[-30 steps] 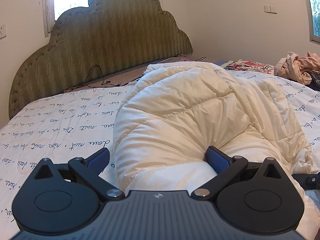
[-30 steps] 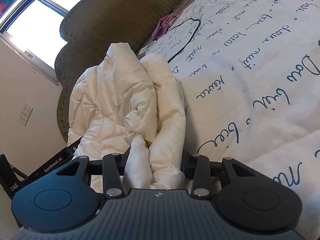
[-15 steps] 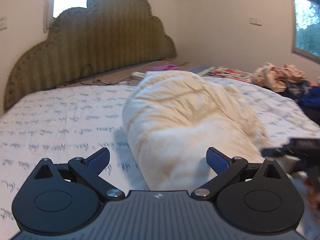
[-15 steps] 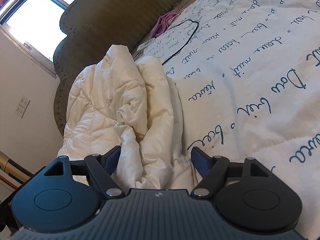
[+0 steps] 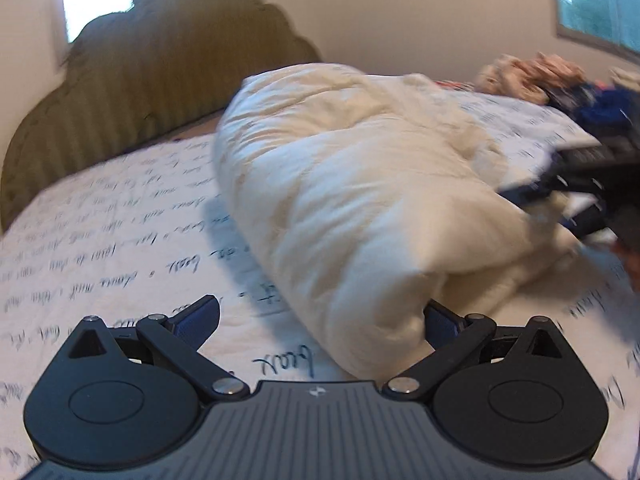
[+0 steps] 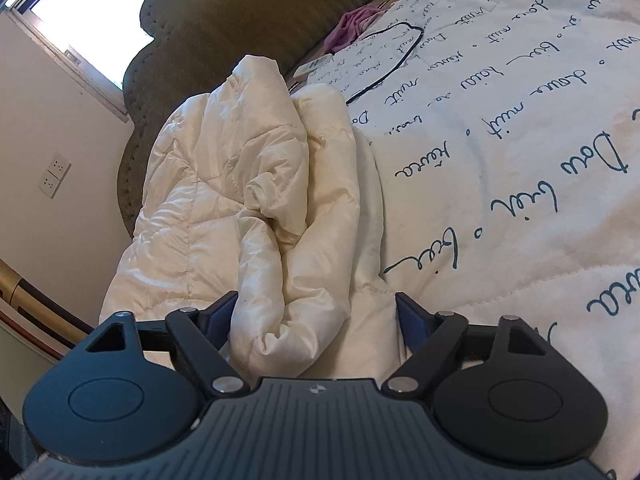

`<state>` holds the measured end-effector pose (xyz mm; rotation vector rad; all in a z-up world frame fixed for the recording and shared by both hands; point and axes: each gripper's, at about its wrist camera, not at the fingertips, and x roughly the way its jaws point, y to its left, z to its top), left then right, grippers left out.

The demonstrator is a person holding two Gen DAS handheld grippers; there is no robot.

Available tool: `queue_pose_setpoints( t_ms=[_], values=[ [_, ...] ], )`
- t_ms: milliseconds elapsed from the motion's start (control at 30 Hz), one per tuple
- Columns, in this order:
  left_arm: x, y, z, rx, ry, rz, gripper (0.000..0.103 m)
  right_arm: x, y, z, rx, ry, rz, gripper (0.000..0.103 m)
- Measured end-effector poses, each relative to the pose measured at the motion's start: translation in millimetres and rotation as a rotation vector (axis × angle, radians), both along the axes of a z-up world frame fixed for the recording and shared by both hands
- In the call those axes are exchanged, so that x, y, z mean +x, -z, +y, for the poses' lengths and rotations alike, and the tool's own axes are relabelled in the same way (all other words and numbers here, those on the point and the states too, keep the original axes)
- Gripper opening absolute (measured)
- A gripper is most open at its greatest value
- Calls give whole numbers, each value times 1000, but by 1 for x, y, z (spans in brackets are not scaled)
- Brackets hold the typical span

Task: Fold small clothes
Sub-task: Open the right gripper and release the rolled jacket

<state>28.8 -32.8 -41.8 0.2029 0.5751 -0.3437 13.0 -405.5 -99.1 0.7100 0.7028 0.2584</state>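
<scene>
Cream quilted jacket [image 5: 360,200] lies bunched in a long roll on the bed sheet [image 5: 120,248], white with blue script lettering. In the left wrist view the roll runs from 6 o'clock up toward 12 o'clock, its near end just ahead of the left claw [image 5: 320,320].

Left claw: released, jaws spread wide. Its right pad touches or nearly touches the near end of the roll; its left pad stands over bare sheet. Nothing gripped. View is motion-blurred.

Right claw [image 6: 316,316]: jaws closing, with a puffy fold of the jacket [image 6: 260,200] between them. Pads sit close beside the fabric on both sides; no squeeze on it shows, so it reads as not clamped. The same claw shows in the left wrist view at 3 o'clock [image 5: 568,188], at the far side of the roll.

Green padded headboard [image 5: 140,80] at 11 o'clock, window above it. Heap of peach and blue clothes [image 5: 540,76] at 2 o'clock on the bed, well apart from the jacket. In the right wrist view, a black cable [image 6: 392,60] loops on the sheet at 1 o'clock, and a pink cloth [image 6: 352,24] lies beyond it near the headboard.
</scene>
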Motion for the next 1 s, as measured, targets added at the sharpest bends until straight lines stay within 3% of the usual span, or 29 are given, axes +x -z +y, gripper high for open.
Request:
queue_pose_setpoints(
  t_ms=[67,200,400,567,633,700,800,867,1000],
  values=[
    [13,0,14,-74,-49,32,103,-1,2,0,33,-4,0,64],
    [21,1,21,-16,-152,-56,103,2,6,11,98,-30,-11,47],
    [54,-3,34,-31,-205,-21,103,21,4,37,75,-1,-33,42],
    [48,-8,37,-44,-191,7,103,24,-1,45,22,3,-28,44],
    [39,-14,41,-60,-168,6,103,17,-3,43,4,18,-13,61],
    [29,-22,47,-77,-143,-3,103,7,-10,41,-27,36,-16,67],
    [18,-39,53,-103,-110,-32,103,-13,-33,35,-108,125,-96,66],
    [13,-57,51,-118,-92,-64,103,-18,-51,26,-94,182,-174,65],
    [21,-85,39,-169,-69,-125,103,4,-86,33,-138,175,-263,65]
  ],
)
